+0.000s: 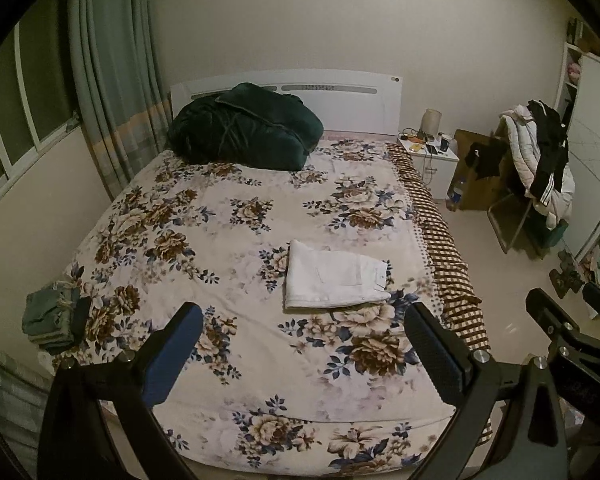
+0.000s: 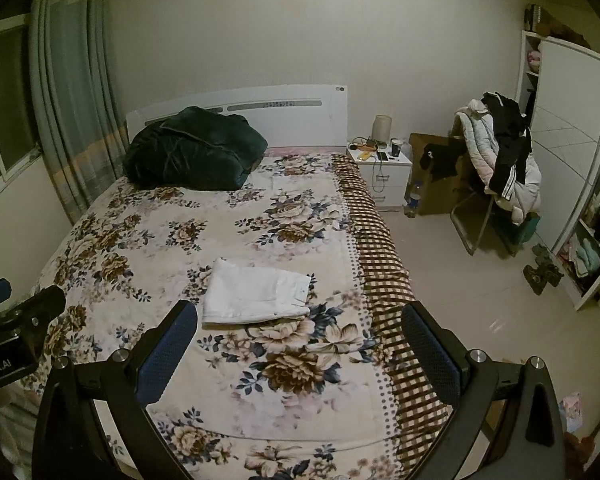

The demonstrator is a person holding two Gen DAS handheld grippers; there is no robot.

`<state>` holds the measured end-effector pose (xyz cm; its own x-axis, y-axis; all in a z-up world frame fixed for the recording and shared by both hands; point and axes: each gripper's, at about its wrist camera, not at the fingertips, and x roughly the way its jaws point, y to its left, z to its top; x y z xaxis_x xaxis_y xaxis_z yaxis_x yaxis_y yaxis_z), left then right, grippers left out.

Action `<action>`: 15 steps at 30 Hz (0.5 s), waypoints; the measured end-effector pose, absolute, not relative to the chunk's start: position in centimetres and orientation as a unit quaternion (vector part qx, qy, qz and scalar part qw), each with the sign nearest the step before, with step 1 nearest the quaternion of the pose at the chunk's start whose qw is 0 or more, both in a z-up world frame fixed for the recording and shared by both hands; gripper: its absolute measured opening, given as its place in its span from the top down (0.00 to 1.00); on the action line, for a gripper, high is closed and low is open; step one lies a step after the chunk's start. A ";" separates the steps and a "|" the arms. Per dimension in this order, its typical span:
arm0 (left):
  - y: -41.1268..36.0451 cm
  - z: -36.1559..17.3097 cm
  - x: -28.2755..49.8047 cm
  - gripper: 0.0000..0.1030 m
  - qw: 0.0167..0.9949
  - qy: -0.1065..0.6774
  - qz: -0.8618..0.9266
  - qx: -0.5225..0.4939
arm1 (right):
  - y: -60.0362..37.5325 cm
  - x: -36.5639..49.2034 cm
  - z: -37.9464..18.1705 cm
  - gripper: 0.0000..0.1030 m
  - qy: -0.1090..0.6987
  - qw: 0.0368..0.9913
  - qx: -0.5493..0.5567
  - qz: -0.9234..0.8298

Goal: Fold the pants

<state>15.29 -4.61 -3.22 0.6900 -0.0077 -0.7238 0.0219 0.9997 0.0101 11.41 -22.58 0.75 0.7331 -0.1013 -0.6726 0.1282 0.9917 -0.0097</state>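
Observation:
White pants lie folded into a flat rectangle on the floral bedspread, right of the bed's middle; they also show in the right wrist view. My left gripper is open and empty, held above the bed's near end, short of the pants. My right gripper is open and empty, to the right of the left one, above the bed's near right edge. The right gripper's fingers show at the right edge of the left wrist view.
A dark green quilt is heaped at the headboard. A folded green garment lies at the bed's left edge. A white nightstand, a chair draped with clothes and a wardrobe stand to the right across bare floor.

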 end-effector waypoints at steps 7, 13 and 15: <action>-4.6 -3.6 15.2 0.00 0.913 0.408 -0.014 0.005 | -22.5 11.1 1.4 0.00 0.366 0.929 0.018 -0.061; -4.4 -3.6 15.1 0.00 0.912 0.410 -0.009 0.009 | -22.4 12.2 1.1 0.00 0.376 0.925 0.018 -0.052; -4.5 -3.5 15.1 0.00 0.913 0.408 -0.008 0.009 | -22.4 12.4 1.0 0.00 0.376 0.925 0.020 -0.051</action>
<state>15.10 -4.53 -3.48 0.6670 -0.0075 -0.7450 0.0218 0.9997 0.0095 12.40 -22.41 0.98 0.7119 -0.0786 -0.6979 0.1090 0.9940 -0.0008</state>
